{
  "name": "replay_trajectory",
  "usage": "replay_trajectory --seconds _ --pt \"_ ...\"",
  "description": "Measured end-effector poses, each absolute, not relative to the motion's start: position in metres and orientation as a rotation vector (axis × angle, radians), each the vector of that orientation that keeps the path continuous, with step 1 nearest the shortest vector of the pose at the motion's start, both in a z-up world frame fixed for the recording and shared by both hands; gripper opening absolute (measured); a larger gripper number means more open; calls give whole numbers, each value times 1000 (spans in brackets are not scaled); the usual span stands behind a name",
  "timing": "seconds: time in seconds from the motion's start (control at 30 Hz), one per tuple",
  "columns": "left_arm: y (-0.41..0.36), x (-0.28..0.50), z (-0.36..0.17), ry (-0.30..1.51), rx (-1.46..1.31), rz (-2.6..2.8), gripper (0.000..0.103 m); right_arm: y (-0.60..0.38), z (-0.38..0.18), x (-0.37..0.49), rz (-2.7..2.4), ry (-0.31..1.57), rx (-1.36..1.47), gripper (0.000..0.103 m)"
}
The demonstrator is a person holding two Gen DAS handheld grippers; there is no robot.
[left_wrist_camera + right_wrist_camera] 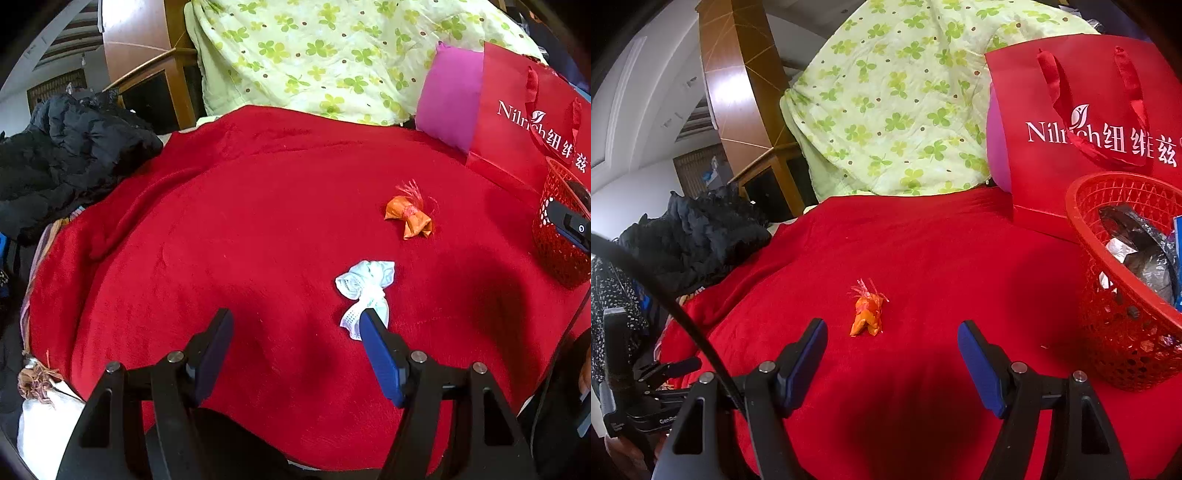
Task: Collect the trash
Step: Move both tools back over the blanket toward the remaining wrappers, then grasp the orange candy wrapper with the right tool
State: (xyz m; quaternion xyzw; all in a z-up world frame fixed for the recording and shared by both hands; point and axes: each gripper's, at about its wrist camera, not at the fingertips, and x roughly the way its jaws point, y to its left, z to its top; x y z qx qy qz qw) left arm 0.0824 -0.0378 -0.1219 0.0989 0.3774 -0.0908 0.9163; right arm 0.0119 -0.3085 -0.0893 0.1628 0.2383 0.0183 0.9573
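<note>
Left hand-held gripper (297, 325) spread wide, empty, low over the red fleece blanket (221, 229) on the bed. Crumpled white lace-edged wrapper (364, 291) lies just past its right fingertip, partly hidden by it. Twisted orange plastic wrapper (867, 314) sits on the blanket ahead of the right hand-held gripper (892, 336), also spread, holding nothing. Red plastic mesh basket (1108, 325) to the right, silver foil trash (1145, 254) inside. Red paper gift bag (1082, 110) stands behind the basket.
</note>
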Motion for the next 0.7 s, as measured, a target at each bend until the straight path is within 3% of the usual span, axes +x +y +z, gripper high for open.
replay_trajectory --seconds 0.37,0.6,0.7 --pt "-28 92 -138 822 156 -216 71 -301 -93 33 80 541 339 76" --pt "-22 99 -141 832 130 -236 71 -290 -101 108 148 654 319 76" --pt "-20 101 -140 831 122 -257 71 -285 -119 150 181 751 332 65"
